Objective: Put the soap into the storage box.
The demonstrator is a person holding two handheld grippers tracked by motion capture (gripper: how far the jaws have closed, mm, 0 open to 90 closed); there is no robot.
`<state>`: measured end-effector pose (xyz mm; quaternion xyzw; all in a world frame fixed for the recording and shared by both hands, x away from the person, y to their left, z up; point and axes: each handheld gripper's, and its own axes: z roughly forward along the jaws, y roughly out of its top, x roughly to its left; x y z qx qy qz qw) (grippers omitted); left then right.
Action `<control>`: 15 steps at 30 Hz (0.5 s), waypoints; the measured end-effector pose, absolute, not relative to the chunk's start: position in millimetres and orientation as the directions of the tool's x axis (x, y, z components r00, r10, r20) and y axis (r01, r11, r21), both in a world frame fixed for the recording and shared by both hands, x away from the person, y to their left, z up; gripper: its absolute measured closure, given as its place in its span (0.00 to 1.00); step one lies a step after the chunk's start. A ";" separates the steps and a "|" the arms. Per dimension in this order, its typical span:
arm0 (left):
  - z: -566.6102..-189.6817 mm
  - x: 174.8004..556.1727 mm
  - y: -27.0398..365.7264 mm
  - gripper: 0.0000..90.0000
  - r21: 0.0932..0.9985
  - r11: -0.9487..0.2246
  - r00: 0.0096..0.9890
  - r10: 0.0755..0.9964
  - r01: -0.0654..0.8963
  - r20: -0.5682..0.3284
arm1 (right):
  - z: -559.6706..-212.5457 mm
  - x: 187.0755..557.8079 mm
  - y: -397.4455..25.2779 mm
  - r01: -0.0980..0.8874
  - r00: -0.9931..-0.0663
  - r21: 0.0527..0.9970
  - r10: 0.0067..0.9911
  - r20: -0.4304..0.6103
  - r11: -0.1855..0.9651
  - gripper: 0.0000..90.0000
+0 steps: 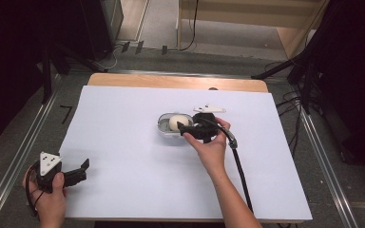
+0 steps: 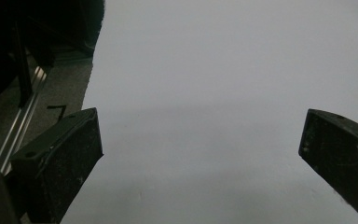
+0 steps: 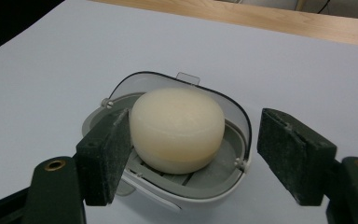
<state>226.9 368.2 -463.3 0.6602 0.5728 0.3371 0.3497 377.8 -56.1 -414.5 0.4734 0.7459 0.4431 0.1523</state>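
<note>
The left tongs (image 2: 200, 154) gape wide over a white sheet (image 2: 214, 70).

Even overhead light on the table, dark surroundings, soft focus throughout.

In the high view the white sheet (image 1: 138, 142) is lit brightly and evenly, while the far left and far right corners of the scene are lost in near-black; only faint, short shadows are cast beneath the right gripper (image 1: 185, 129) and the left gripper (image 1: 83, 168). In the left gripper view the sheet is rendered dim, grey and featureless, with a broad soft shadow across the middle, and the near jaws are blurred. In the right gripper view the soap (image 3: 177, 127) is seen fairly sharply with a soft highlight on top, a slight sheen is shown on the clear lid (image 3: 186, 84), and grain is visible.
</note>
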 end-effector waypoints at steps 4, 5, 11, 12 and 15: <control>-463.4 227.0 368.3 0.00 0.849 -0.098 0.117 0.992 0.520 0.043 | -413.3 375.9 -63.5 0.572 -0.501 0.805 0.844 0.192 0.156 0.30; -463.4 227.0 368.3 0.00 0.849 -0.098 0.117 0.992 0.519 0.043 | -413.5 375.7 -65.3 0.571 -0.498 0.806 0.846 0.192 0.153 0.30; -463.3 226.9 368.4 0.00 0.848 -0.098 0.117 0.992 0.520 0.042 | -416.2 373.0 -79.1 0.574 -0.485 0.806 0.853 0.191 0.146 0.30; -463.3 226.9 368.4 0.00 0.848 -0.098 0.117 0.992 0.520 0.043 | -417.2 372.7 -81.8 0.573 -0.483 0.806 0.855 0.189 0.146 0.30; -463.4 226.8 368.3 0.00 0.849 -0.098 0.116 0.992 0.519 0.043 | -420.0 371.6 -89.9 0.581 -0.473 0.801 0.861 0.189 0.143 0.30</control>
